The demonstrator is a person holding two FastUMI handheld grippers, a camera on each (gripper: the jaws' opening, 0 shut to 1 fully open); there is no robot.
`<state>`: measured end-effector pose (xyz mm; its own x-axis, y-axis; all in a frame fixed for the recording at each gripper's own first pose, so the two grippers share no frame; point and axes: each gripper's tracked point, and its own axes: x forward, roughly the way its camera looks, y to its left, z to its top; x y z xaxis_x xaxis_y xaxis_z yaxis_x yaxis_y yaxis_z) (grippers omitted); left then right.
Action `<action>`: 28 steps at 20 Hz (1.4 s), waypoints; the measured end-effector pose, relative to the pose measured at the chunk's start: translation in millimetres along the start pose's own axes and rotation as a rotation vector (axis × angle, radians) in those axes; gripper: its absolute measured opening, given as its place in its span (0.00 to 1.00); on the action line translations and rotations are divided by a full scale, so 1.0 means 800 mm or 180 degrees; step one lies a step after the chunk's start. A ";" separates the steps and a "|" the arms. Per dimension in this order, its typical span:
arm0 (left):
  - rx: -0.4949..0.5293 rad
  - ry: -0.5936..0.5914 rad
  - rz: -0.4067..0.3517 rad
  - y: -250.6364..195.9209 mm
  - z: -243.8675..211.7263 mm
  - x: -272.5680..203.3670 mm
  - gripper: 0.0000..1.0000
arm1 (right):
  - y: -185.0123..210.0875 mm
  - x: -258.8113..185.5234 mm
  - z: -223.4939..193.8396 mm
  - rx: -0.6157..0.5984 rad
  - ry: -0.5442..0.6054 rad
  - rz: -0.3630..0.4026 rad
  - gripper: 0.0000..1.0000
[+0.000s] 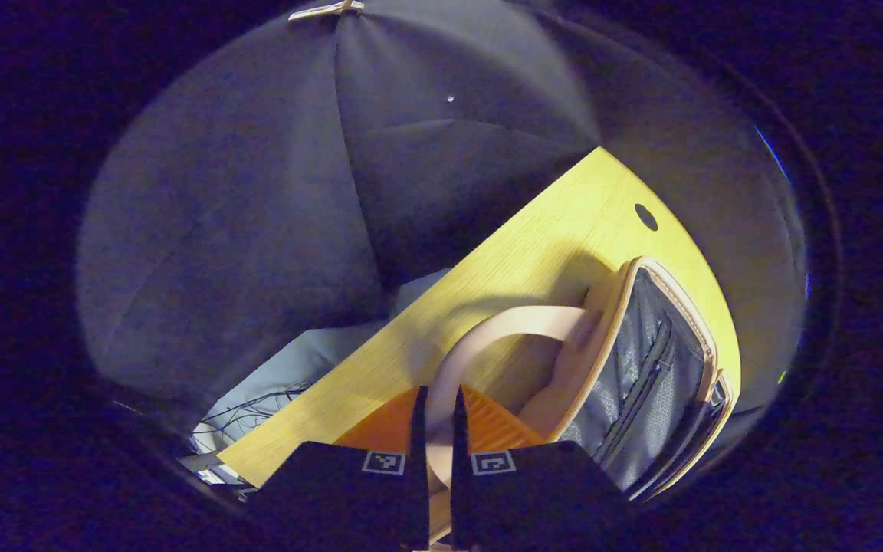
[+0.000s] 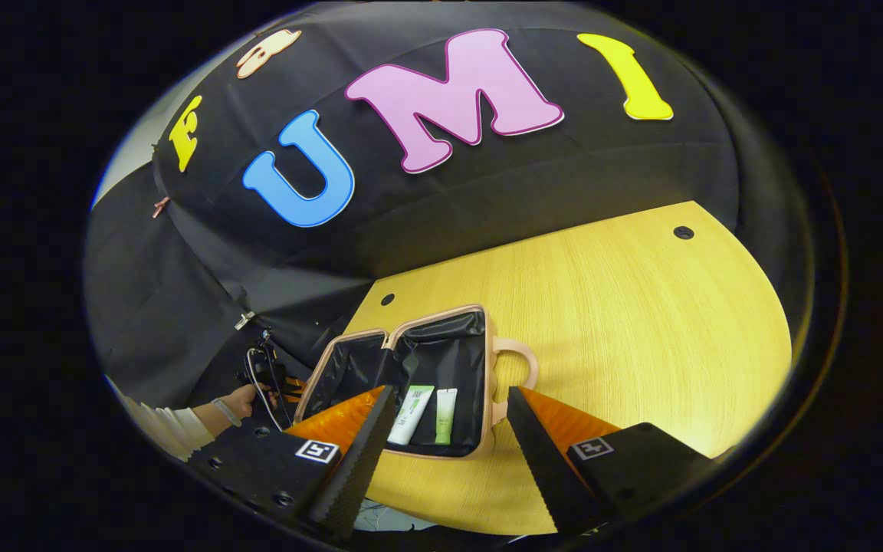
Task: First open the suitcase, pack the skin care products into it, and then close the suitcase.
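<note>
A pink suitcase (image 2: 441, 313) lies open on the yellow table (image 2: 641, 307). Two skin care tubes rest in its dark-lined right half, one white (image 2: 411, 414) and one pale green (image 2: 445, 414). My right gripper (image 2: 451, 392) hovers open in front of the case, holding nothing. In the left gripper view my left gripper (image 1: 439, 391) is shut on a pink handle loop (image 1: 518, 318) beside the raised half with its zipped mesh lining (image 1: 641, 368). From the right gripper view, that left gripper (image 2: 265, 376) sits at the case's left side, held by a hand (image 2: 238, 399).
Another pink handle (image 2: 522, 360) sticks out of the case's right side. The table has small round holes (image 2: 684, 231) near its far edge. Black cloth walls close in behind. Loose wires and pale cloth (image 1: 273, 391) lie below the table's edge.
</note>
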<state>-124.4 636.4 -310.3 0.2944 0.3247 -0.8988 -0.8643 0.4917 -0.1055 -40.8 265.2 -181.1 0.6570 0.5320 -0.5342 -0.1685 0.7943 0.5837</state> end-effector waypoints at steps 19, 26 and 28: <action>0.1310 -0.1281 -0.1410 -0.323 -0.037 -0.350 0.06 | 0.001 -0.089 0.059 -0.0786 -0.0215 0.0630 0.93; 0.2140 -0.0722 -0.1844 -0.506 -0.237 -0.292 0.06 | -0.058 -0.141 0.063 -0.0788 -0.0253 0.0510 0.93; 0.2401 -0.0577 -0.1707 -0.535 -0.290 -0.239 0.06 | -0.077 -0.160 0.064 -0.0758 -0.0295 0.0438 0.93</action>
<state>94.4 176.3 -192.2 0.6901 -0.0070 -0.7237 -0.1217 0.9846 -0.1256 -76.8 132.8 -117.6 0.6786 0.6191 -0.3953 -0.4213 0.7689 0.4810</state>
